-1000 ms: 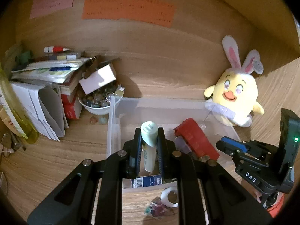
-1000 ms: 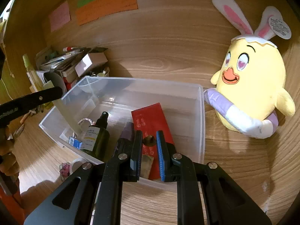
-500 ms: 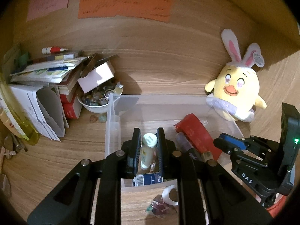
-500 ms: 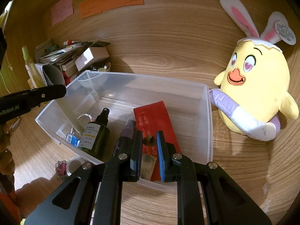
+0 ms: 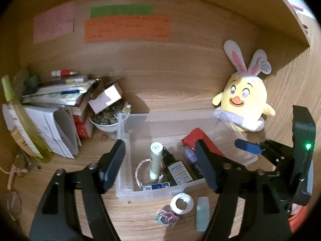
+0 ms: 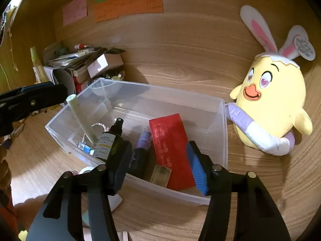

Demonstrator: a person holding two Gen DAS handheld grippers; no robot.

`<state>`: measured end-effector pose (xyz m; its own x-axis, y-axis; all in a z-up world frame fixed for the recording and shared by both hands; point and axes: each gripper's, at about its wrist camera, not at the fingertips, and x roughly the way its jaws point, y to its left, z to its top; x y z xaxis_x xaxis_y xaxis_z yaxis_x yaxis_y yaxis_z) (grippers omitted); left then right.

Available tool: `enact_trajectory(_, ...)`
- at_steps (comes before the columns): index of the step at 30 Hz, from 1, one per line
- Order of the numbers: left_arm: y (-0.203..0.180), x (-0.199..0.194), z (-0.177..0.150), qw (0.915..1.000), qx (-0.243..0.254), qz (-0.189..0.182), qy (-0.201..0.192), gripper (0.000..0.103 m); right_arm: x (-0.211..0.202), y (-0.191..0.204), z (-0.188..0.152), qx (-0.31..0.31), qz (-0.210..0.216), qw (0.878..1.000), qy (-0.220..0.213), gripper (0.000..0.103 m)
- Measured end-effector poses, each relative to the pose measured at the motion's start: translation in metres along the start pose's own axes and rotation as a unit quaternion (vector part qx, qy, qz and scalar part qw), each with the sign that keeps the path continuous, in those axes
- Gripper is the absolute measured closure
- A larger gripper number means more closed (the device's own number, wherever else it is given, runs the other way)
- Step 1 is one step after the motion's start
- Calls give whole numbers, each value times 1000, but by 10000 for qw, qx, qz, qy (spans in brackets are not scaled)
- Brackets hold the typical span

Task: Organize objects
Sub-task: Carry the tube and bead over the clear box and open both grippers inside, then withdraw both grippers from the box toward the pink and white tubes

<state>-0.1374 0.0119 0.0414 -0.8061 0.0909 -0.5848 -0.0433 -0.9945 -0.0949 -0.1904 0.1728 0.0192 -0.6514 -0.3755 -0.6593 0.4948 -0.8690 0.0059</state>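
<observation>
Since the earlier frames the pale green tube (image 5: 155, 160) has left the left gripper (image 5: 160, 164), whose jaws have just been opening and now stand spread with nothing pinched; the tube leans upright inside the clear plastic bin (image 5: 124, 140), near its left wall. The right gripper (image 6: 158, 162) has likewise just been opening; its jaws are spread, empty, above the bin's near rim.

Hard to make out: writing on the orange note (image 5: 126, 29), green note (image 5: 121, 11) and pink note (image 5: 53, 27) is blurred. The tube's foot is hidden among a braided cord loop (image 5: 140, 170) and a small blue box (image 5: 155, 186).

Left wrist view only: a white tape roll (image 5: 181, 203), a pale translucent block (image 5: 202, 213) and a small bright wrapper (image 5: 166, 218) lie on the wooden shelf (image 5: 60, 160) before the bin's front wall.

Right wrist view only: the full red flat packet (image 6: 170, 150), a tan rectangular piece (image 6: 160, 175) at its near end, a purple-capped dark tube (image 6: 140, 152) and a dark spray bottle (image 6: 110, 140). The yellow bunny-eared plush (image 6: 270, 104) touches the bin's right wall.
</observation>
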Motion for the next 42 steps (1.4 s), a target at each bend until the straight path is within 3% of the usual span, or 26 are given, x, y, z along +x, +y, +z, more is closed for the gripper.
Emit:
enact_trajectory(4, -2, -13, -3, 9999, 41, 26, -113, 17, -12, 0, 2, 47, 63, 9999, -126, 31)
enact_trajectory(6, -2, -18, -4, 9999, 43, 18, -119, 11, -20, 1, 2, 37, 88, 9998, -196, 28)
enact_trajectory(13, -1, -30, -15, 10000, 13, 1, -52, 8, -42, 8, -3, -108, 77, 9994, -332, 21)
enact_trajectory(28, 6, -40, -56, 9993, -102, 78, 352, 7, -62, 14, -37, -133, 85, 9996, -235, 21)
enact_trajectory(42, 5, -28, -121, 9931, -109, 71, 1166, 7, -51, 28, -84, -62, 366, 9985, 398, 21)
